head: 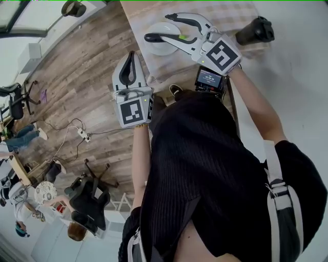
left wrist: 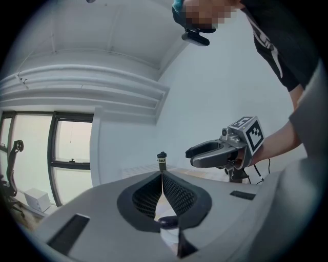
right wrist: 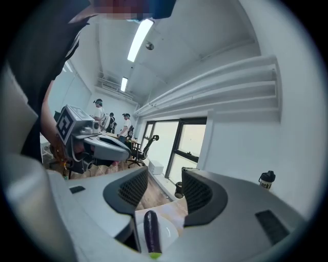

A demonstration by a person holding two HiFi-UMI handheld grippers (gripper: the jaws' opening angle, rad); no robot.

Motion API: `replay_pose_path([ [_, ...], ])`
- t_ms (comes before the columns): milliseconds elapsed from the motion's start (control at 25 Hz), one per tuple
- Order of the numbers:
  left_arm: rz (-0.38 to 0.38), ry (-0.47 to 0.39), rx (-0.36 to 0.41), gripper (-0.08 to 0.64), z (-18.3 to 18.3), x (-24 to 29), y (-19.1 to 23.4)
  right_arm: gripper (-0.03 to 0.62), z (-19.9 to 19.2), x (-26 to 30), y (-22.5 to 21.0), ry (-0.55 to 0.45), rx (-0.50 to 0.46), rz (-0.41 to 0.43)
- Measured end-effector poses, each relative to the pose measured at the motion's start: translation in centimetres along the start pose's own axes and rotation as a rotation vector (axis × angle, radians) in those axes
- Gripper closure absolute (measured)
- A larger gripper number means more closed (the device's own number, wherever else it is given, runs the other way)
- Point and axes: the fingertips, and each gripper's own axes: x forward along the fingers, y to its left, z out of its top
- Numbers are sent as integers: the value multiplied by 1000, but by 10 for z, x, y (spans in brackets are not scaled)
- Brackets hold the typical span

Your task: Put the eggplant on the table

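A dark purple eggplant (right wrist: 150,233) with a green stem end lies on a white plate (head: 158,48) on the checked tablecloth of the table (head: 148,13). My right gripper (head: 157,27) hovers over the plate, open, with the eggplant showing below the gap between its jaws (right wrist: 164,179). My left gripper (head: 132,53) is shut and empty, held off the table's near-left edge. In the left gripper view its closed jaws (left wrist: 162,172) point toward the table, and the eggplant's tip (left wrist: 168,221) and the plate (left wrist: 169,239) show beneath them. The right gripper (left wrist: 215,153) is at the right there.
A black bottle (head: 254,31) stands at the table's right end. A small screen device (head: 209,78) sits at the table's near edge in front of me. Wooden floor with a cable strip (head: 82,135), office chairs (head: 92,197) and people lies to the left.
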Motion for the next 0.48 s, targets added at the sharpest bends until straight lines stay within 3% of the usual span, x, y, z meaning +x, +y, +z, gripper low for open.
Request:
replay_pose_path([
  [200, -17, -13, 13, 557, 7, 5, -6, 379, -2, -14, 3, -9, 16, -39],
  [480, -14, -34, 10, 566, 8, 10, -15, 380, -1, -32, 7, -132, 96, -126],
])
